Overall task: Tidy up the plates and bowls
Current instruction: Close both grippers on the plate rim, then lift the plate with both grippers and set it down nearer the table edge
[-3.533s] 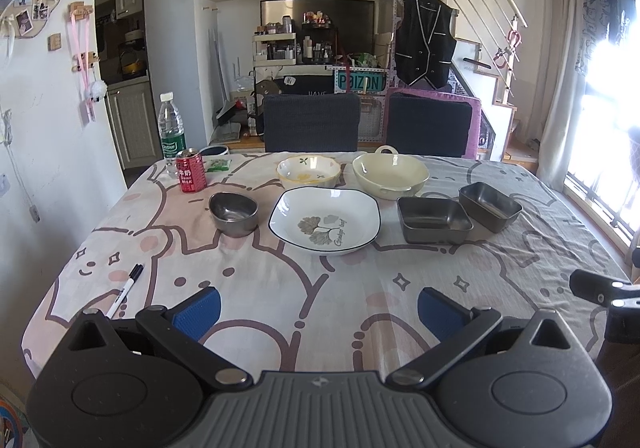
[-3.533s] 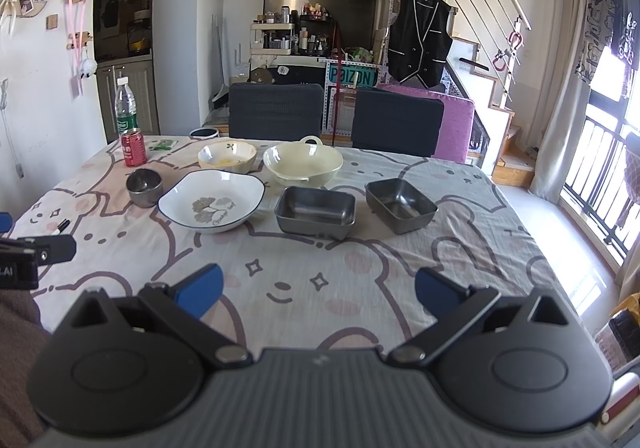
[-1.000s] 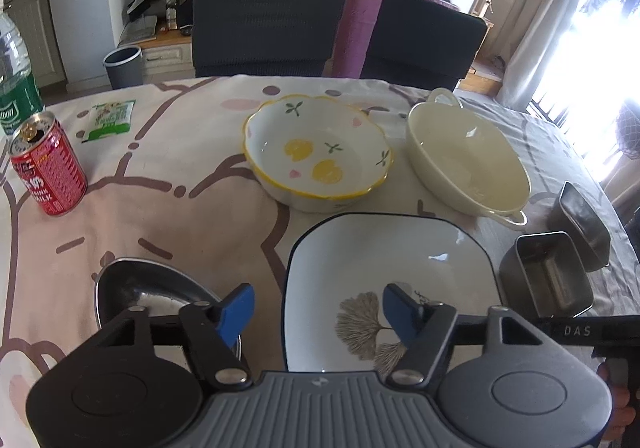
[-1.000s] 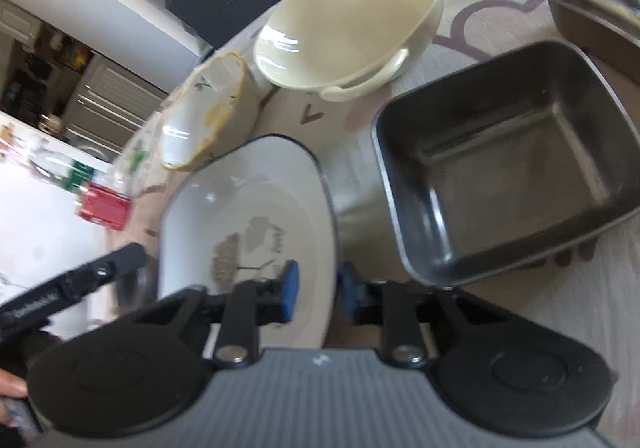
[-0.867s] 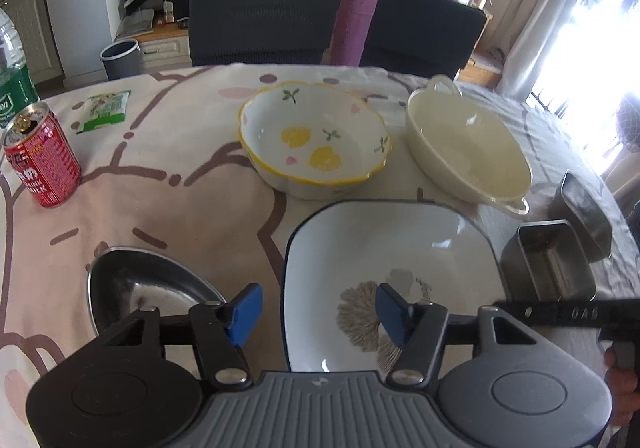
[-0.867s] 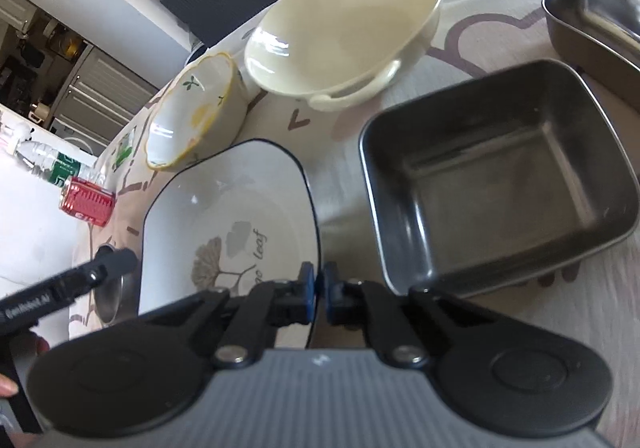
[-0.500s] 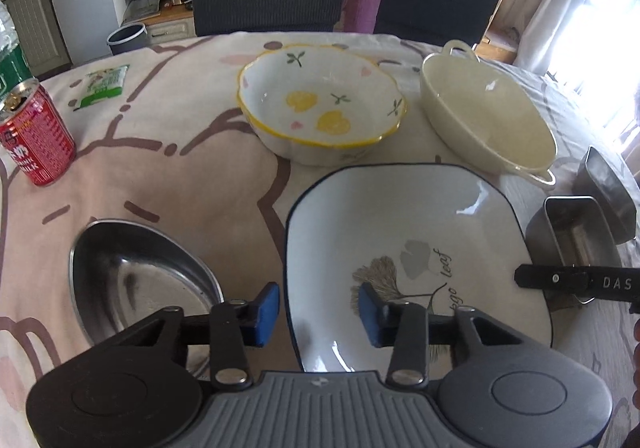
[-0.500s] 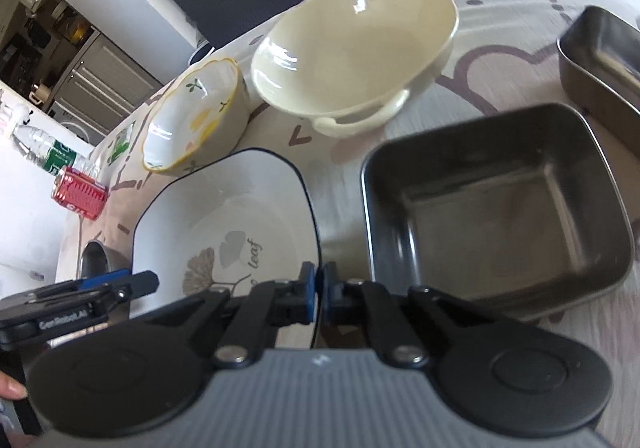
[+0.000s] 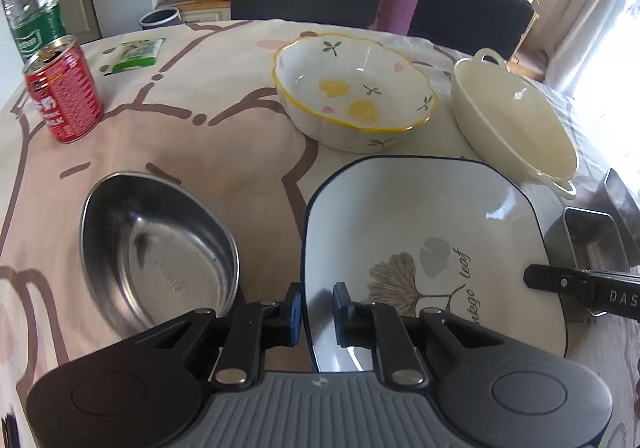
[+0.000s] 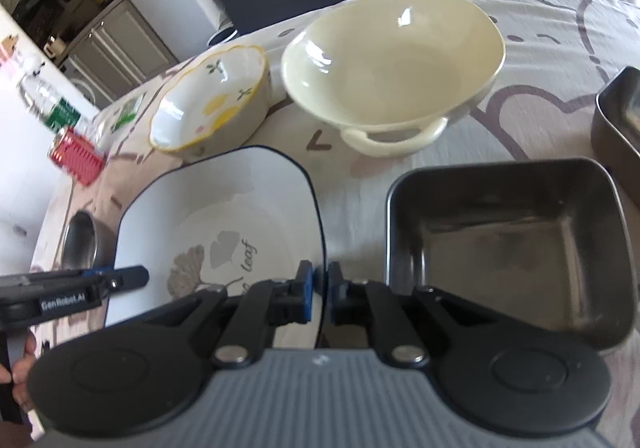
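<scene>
Progress: nothing stacked yet. Left gripper [image 9: 316,308] has just been closing over the plate [image 9: 420,248] rim, right gripper [image 10: 318,294] pinches the opposite rim; plate on table, bowls untouched.

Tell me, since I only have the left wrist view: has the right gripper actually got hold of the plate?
Observer: Yes. The right gripper has its jaws shut on the right rim of the white plate.
Operator: Is the steel tray next to it touching the plate?
Observer: No. The steel tray sits apart from the plate, with a strip of tablecloth showing between them.
Operator: Is anything inside that tray?
Observer: Nothing. Its whole floor is in sight from the right wrist view, and it is bare.
</scene>
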Motion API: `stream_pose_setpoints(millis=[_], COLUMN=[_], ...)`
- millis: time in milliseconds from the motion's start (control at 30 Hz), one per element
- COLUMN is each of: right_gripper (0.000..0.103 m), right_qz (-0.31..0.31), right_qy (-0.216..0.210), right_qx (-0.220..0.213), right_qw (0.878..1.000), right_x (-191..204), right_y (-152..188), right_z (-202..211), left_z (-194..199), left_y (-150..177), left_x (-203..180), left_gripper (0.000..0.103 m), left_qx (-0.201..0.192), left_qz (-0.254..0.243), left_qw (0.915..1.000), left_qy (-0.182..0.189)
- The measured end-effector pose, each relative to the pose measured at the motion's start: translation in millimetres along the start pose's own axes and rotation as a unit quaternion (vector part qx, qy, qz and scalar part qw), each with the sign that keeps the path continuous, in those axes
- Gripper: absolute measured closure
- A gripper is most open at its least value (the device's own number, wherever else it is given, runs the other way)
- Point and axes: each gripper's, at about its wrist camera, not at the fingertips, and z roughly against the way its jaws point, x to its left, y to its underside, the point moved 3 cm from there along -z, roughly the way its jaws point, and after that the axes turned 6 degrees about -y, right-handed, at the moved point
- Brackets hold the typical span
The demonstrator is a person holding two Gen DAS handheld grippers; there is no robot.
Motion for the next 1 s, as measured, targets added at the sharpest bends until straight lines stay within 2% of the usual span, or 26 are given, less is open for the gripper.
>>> stream_pose_setpoints(millis=[200,433,600,767,867,1000], right_gripper=[0.094,0.094,0.093,0.093,0.093,0.093], right_qz=[0.016,0.002,-0.014,-0.018,-0.009,-0.002], right_qy=[-0.010,-0.027,-0.037,-0.025,-0.017,-0.006], right_qx=[-0.010,-0.027,-0.043,-0.044,-0.036,-0.022], right_qw=[1.000,0.999,0.998,0.999,0.999,1.000], right_x=[4,3,1,0,6,13], right_y=[8,28,42,56,65,71], right_z=[28,75,107,119,117,106], left_z=[37,98,129,138,131,116], left_y=[13,35,53,72,81,90], left_x=[-3,-18,-31,-32,-25,-10], left_gripper=[0.089,0.090,0.090,0.090,0.090,0.090], left_qx=[-0.032,-0.077,-0.105,-0.102,-0.085,-0.060], left_qz=[0.030,0.056,0.052,0.051,0.059,0.090], left_qw=[0.9990,0.9955,0.9930,0.9934,0.9946,0.9940], left_qy=[0.011,-0.002,0.000,0.002,-0.002,0.019])
